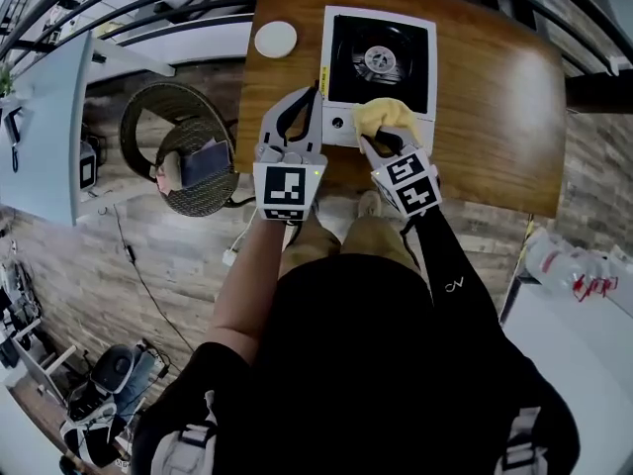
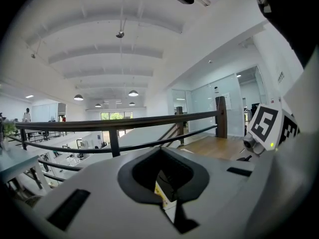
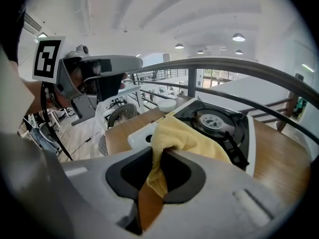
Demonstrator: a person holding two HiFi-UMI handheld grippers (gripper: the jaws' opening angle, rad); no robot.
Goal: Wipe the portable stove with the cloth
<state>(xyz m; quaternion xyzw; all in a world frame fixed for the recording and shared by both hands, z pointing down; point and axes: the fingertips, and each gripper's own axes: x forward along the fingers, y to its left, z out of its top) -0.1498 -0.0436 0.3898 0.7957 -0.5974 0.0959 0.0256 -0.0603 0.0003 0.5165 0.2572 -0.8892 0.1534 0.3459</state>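
Yellow cloth (image 1: 386, 117) (image 3: 192, 136) sits bunched on the front strip of the portable stove (image 1: 381, 28) (image 3: 249, 133), over the right half of that white strip and lapping onto the edge of the black top. The right gripper (image 1: 381, 144) (image 3: 158, 169) has its 2 jaws clamped on a fold of it; in the right gripper view the fabric is pinched between them and spills forward onto the stove. To the left of the cloth, a control knob (image 1: 339, 123) shows on the same strip. The round burner (image 1: 381, 59) (image 3: 212, 119) lies in the middle of the black top, beyond the cloth.

The left gripper (image 1: 313, 102) (image 2: 167, 195) is at the stove's front left corner, jaws drawn together with nothing between them (only a thin slit remains, through which a yellow label on the stove's edge shows). Whether its tips touch the stove cannot be told.

The stove stands on a wooden desk (image 1: 495, 107) (image 3: 276, 163), near its far edge. A white round dish (image 1: 275, 39) (image 3: 167, 105) rests on the desk just left of the stove. Off the desk's left side, a wicker chair (image 1: 148, 117) stands on the floor.
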